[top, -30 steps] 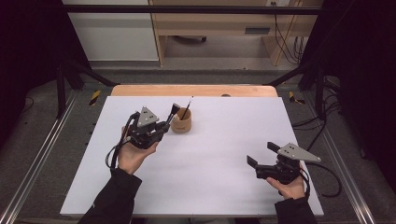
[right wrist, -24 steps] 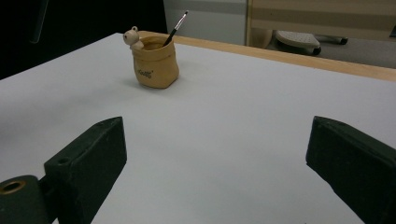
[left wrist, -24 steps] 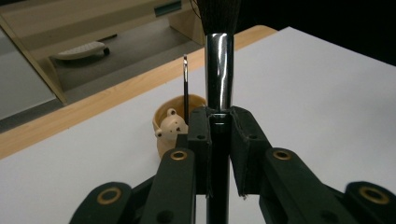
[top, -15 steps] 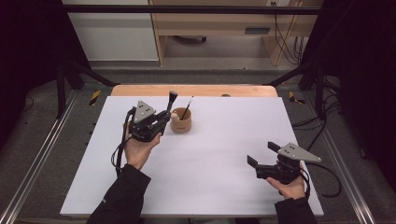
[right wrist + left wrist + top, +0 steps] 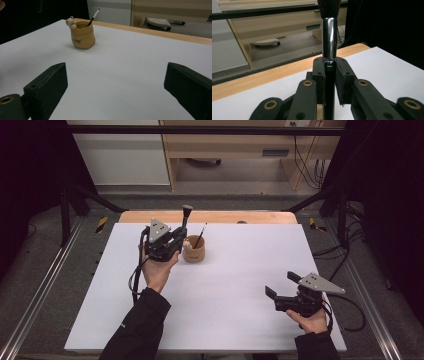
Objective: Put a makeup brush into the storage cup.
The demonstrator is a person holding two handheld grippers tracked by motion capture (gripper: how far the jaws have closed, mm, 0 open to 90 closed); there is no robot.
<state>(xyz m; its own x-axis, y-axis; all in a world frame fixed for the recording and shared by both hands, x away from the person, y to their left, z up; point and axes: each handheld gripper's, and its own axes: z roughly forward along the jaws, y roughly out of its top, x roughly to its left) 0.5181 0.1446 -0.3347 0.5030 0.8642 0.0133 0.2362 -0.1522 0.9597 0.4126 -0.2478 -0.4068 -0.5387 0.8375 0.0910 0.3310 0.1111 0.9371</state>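
Note:
My left gripper (image 5: 179,241) is shut on a makeup brush (image 5: 185,218) with a black handle, a silver ferrule (image 5: 329,37) and dark bristles; the brush stands upright, bristles up, just left of the holder. A small tan brush holder (image 5: 194,251) with a little bear on its rim sits on the far middle of the white table (image 5: 225,285). A thin brush (image 5: 201,235) leans inside the holder (image 5: 82,35). My right gripper (image 5: 279,285) rests open near the table's front right, with nothing between its jaws.
A wooden strip (image 5: 210,217) runs along the table's far edge. Beyond it stands a wooden desk (image 5: 235,150) on the floor. Metal rails (image 5: 40,295) and dark frame posts flank the table, with cables at the right.
My left gripper has carried the brush up and away from me, now upright beside the holder. The right gripper has stayed in place.

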